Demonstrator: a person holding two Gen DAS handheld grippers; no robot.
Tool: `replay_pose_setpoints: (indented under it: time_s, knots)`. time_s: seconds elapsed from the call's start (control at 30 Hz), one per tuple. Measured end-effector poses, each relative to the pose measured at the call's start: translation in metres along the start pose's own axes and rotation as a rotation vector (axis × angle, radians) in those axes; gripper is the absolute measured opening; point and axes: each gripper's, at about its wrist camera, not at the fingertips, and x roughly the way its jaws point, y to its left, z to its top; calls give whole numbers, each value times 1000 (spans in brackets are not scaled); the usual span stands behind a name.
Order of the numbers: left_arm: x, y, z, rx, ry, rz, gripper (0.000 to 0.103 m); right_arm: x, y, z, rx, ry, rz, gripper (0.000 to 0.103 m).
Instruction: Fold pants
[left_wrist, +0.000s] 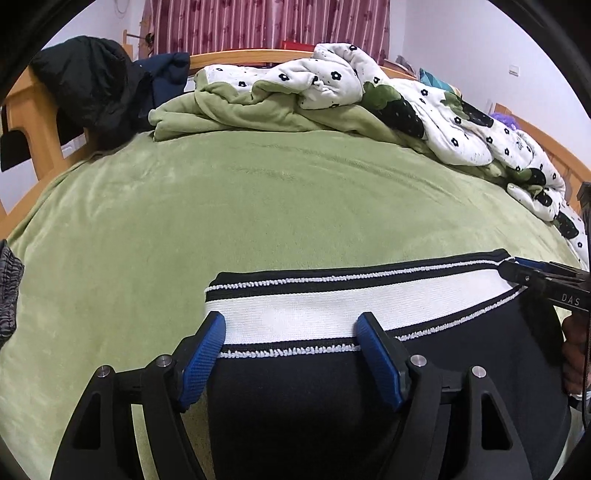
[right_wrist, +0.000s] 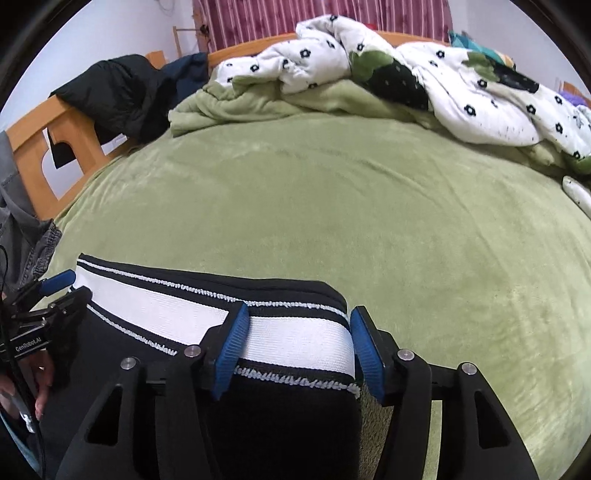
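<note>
Black pants (left_wrist: 332, 387) with white waistband (left_wrist: 332, 306) lay flat on green bedspread (left_wrist: 221, 203). Left gripper (left_wrist: 291, 354) stood wide, pads clear, straddling the band's left end. Right gripper (right_wrist: 295, 350) stood half-spread at the right end, gripping nothing. Only the right view showed grey garment (right_wrist: 26, 236).

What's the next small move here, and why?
Probably draw both hands back off the pants. The waistband lies flat on the green blanket, and the left gripper and right gripper sit over its ends with fingers spread, gripping nothing.
</note>
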Motion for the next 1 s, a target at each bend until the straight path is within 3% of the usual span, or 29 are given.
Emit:
replay_pose_setpoints:
  time_s: [0.07,0.17,0.27,0.37,0.5,0.67,0.83,1.0]
  knots:
    - [-4,0,-1,3,21,-24,66,-5,2,1,-13,16,-22,57]
    - [-16,-7,-7,51,81,-126,65,-24,8,-5,-31,10,-60,58]
    - [-35,-20,-22,127,83,-115,65,-47,17,-21,-75,24,-97,57]
    - [-47,-32,-38,135,152,-195,65,-70,21,-41,-91,30,-93,55]
    - [-65,-53,-67,185,182,-178,65,-91,25,-79,-103,44,-82,55]
    - [-105,-59,-112,182,109,-97,66,-104,19,-130,-79,33,-63,55]
    - [-125,-38,-134,90,105,-107,67,-111,13,-150,-29,18,-31,55]
    - [-141,-29,-149,103,81,-60,67,-108,16,-159,-24,45,-27,55]
